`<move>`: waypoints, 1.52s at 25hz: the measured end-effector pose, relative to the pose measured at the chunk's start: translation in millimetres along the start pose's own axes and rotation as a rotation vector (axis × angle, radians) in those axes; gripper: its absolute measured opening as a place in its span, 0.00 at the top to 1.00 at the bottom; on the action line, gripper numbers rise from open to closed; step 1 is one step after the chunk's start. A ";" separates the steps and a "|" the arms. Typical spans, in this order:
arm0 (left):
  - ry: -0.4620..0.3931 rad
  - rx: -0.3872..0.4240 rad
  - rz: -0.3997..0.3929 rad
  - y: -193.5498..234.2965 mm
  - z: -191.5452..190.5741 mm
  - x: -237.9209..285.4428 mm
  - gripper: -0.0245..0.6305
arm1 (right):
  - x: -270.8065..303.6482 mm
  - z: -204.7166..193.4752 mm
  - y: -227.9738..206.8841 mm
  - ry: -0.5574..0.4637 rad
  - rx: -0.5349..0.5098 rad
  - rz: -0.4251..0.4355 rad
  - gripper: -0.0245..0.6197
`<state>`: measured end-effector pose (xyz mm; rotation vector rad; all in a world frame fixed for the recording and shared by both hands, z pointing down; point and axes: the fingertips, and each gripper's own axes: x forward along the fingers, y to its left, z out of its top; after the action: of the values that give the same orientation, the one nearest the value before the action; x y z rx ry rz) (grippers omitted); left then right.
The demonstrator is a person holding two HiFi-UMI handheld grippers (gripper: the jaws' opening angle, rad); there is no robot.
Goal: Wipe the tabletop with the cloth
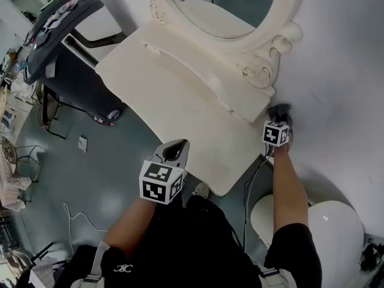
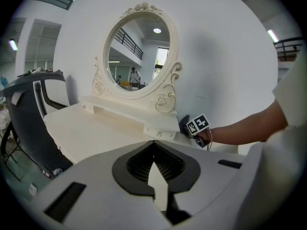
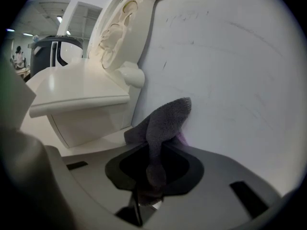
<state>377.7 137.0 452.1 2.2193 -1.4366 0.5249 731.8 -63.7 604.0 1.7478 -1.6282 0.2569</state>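
Observation:
A cream dressing table (image 1: 180, 95) with an oval mirror (image 1: 231, 5) stands against a white wall. My right gripper (image 1: 279, 120) is at the table's back right corner, beside the raised shelf (image 3: 76, 90), shut on a grey cloth (image 3: 163, 121) that bunches up against the wall. The cloth (image 1: 280, 109) shows as a dark lump past the marker cube. My left gripper (image 1: 174, 151) hovers over the table's front edge, shut with nothing between its jaws (image 2: 154, 143). From the left gripper view the tabletop (image 2: 96, 133) stretches ahead, with the right gripper's cube (image 2: 198, 124) at the far corner.
A dark treadmill (image 1: 54, 35) stands close to the table's left end. A white rounded stool (image 1: 327, 224) sits on the floor to the right of the person. A thin cable (image 1: 75, 218) lies on the grey floor. The wall (image 3: 230, 56) is right behind the cloth.

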 end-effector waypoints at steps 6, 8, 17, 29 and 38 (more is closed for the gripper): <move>0.006 -0.089 -0.003 13.9 -9.7 -5.1 0.95 | 20.6 -13.4 12.5 0.066 -0.018 0.106 0.85; -0.001 -0.100 -0.003 15.4 -9.8 -7.4 0.95 | 23.2 -12.3 14.6 0.089 -0.028 0.143 0.85; 0.017 -0.092 -0.017 13.8 -17.5 -12.4 0.95 | 27.5 7.2 34.5 0.049 0.015 0.279 0.85; -0.007 -0.043 -0.033 5.1 -2.9 -13.7 0.95 | -1.9 -10.2 76.8 0.068 -0.085 0.466 0.85; -0.026 -0.045 -0.071 -7.4 -4.7 -13.6 0.95 | -53.1 -32.7 118.2 0.099 -0.091 0.546 0.85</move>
<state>378.9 152.5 447.5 2.2403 -1.3627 0.4379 622.8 5.2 639.1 1.1748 -1.9824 0.5051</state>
